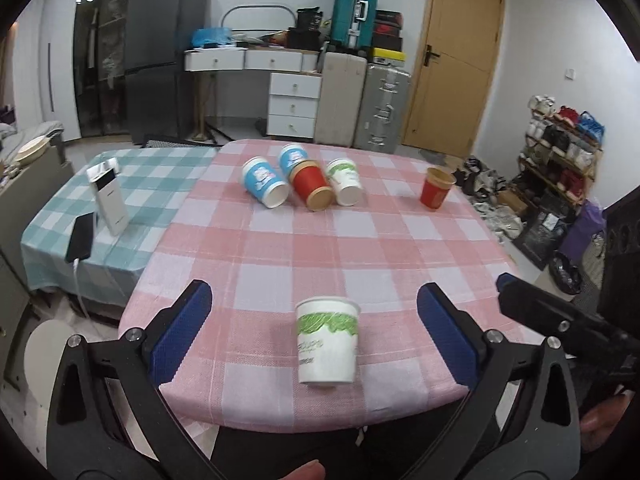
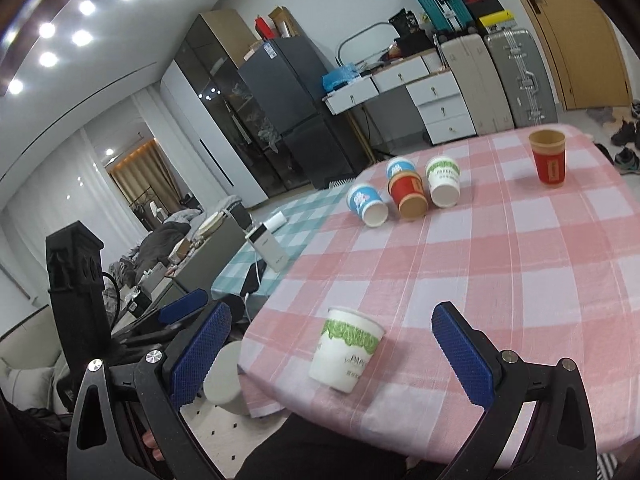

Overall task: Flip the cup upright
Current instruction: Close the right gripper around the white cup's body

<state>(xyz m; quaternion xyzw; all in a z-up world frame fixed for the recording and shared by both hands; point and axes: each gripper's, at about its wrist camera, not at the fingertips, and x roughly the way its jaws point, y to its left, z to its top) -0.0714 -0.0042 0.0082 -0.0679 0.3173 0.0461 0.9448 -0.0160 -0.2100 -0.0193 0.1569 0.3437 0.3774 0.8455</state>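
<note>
A white paper cup with a green band (image 1: 327, 344) is standing upright on the pink checked cloth (image 1: 360, 248), close to the near edge of the table. The left claw (image 1: 314, 336) is sitting wide apart around it, one bumpy blue pad (image 1: 182, 332) on each side, and neither pad is touching the cup.

The right claw (image 2: 344, 354) is also spread wide apart and holding nothing. From its camera, the same cup is standing between its pads, nearer the left one, looking tipped because the camera is leaning.

Farther out in front of both claws, four cups are lying on their sides in a bunch: two blue cups (image 1: 264, 184), a red cup with a brown rim (image 1: 312, 188) and a white and green one (image 1: 344, 182). Off to the right of them, another red cup (image 1: 437, 188) is standing up with its mouth open.

Only the left camera is showing the shoe rack (image 1: 560, 148) by the wall. Only the right camera is showing the round ceiling lights (image 2: 84, 36) and a bed (image 2: 168, 236). A white box (image 1: 108, 196) is standing on the green checked cloth (image 1: 160, 176) to the left.
</note>
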